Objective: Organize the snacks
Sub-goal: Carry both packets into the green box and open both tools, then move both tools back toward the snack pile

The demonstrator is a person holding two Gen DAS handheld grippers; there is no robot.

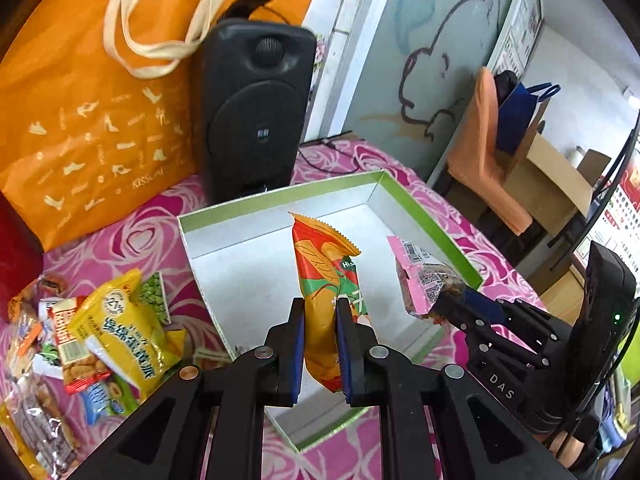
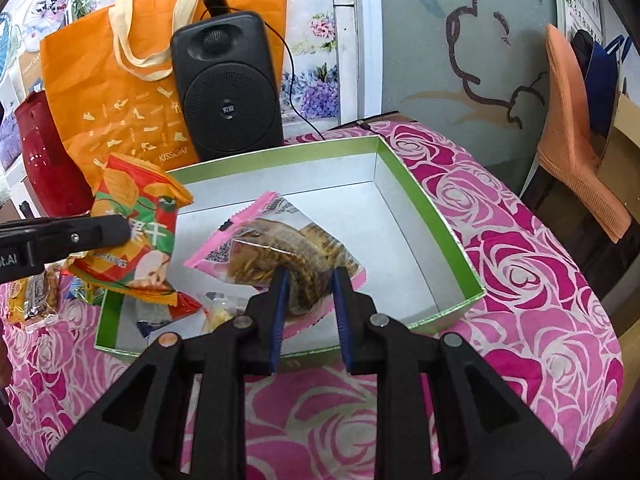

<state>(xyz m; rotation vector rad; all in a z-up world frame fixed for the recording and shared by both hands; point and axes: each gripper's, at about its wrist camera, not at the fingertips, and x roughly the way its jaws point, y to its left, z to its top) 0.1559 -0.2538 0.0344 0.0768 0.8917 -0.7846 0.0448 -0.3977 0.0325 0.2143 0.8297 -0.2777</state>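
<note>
I log: left gripper [image 1: 320,344] clamps orange packet [image 1: 324,276], long axis upright; right gripper [image 2: 308,312] clamps pink packet [image 2: 280,240] over box [image 2: 440,216]. Only left view shows snack pile [image 1: 88,344].

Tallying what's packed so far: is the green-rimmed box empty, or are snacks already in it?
Not empty. In the right wrist view, a few small packets lie at the near-left corner of the box; the rest of its floor is bare.

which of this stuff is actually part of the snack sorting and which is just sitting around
Part of the job:
left gripper holding the orange snack packet
right gripper holding the pink snack packet
green box
snack pile

Just lying about:
orange tote bag
black speaker
red container
</note>
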